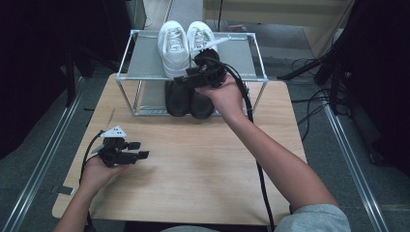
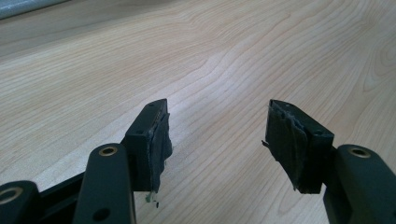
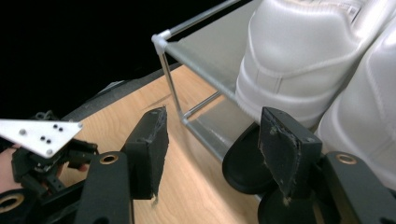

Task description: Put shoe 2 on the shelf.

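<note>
High view: right hand-held gripper [image 1: 186, 79], jaws wide and holding nothing, beside white shoes [image 1: 174, 43]; left hand-held gripper [image 1: 138, 150] wide over surface [image 1: 203, 164].

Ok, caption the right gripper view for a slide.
Right tongs open before the shoe rack: white sneakers on top, black shoes below.

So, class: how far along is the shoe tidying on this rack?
Done: white shoes sit on the rack's top shelf, black shoes below. In hand: nothing; the right gripper hangs open by the rack, the left gripper open over the table. Left: nothing obvious.
</note>
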{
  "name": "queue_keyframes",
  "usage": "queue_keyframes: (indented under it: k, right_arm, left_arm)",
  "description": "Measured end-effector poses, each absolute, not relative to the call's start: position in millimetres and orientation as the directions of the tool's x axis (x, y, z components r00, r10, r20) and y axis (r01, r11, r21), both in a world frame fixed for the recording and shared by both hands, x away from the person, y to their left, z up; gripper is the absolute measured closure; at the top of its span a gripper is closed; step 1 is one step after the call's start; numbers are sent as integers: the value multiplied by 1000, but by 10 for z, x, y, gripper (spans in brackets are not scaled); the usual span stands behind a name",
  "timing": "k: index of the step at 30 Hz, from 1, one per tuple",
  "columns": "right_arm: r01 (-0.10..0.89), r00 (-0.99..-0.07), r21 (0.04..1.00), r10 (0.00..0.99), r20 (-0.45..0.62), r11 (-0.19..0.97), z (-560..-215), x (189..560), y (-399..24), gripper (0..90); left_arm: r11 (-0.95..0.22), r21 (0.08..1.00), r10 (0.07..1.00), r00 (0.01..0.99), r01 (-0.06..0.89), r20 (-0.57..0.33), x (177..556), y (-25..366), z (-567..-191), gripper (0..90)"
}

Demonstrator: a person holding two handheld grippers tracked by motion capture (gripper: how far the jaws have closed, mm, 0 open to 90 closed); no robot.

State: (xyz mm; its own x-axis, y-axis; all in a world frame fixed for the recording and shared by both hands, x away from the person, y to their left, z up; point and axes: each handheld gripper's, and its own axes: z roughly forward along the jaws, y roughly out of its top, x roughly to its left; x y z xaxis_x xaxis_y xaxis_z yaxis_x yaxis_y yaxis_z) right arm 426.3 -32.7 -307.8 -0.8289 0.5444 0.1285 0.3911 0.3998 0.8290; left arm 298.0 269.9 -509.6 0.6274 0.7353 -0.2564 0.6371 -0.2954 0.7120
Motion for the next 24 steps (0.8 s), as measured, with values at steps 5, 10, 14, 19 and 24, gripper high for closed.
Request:
queue_keyframes:
  k: [5, 10, 14, 19, 24]
  right_arm:
    - [395, -832, 828, 537, 139, 399, -3247, 4201, -407, 430]
    - [380, -843, 834, 522, 133, 401, -3467, 4145, -494, 429]
    - [387, -839, 823, 530, 126, 416, -3646, 4121, -537, 423]
    - [403, -834, 820, 532, 147, 406, -3784, 4094, -618, 413]
    - [411, -832, 822, 531, 161, 393, -3909, 4058, -703, 359]
  left_arm:
    - [-297, 712, 735, 628, 636, -254, 2980, 2695, -5100, 399]
    - [-294, 712, 738, 625, 637, -254, 2982, 2694, -5104, 398]
    - [-297, 713, 739, 626, 635, -249, 2978, 2687, -5105, 395]
    - [-300, 712, 738, 627, 635, -249, 2980, 2692, -5107, 393]
    - [-301, 712, 738, 628, 635, -248, 2980, 2692, -5110, 392]
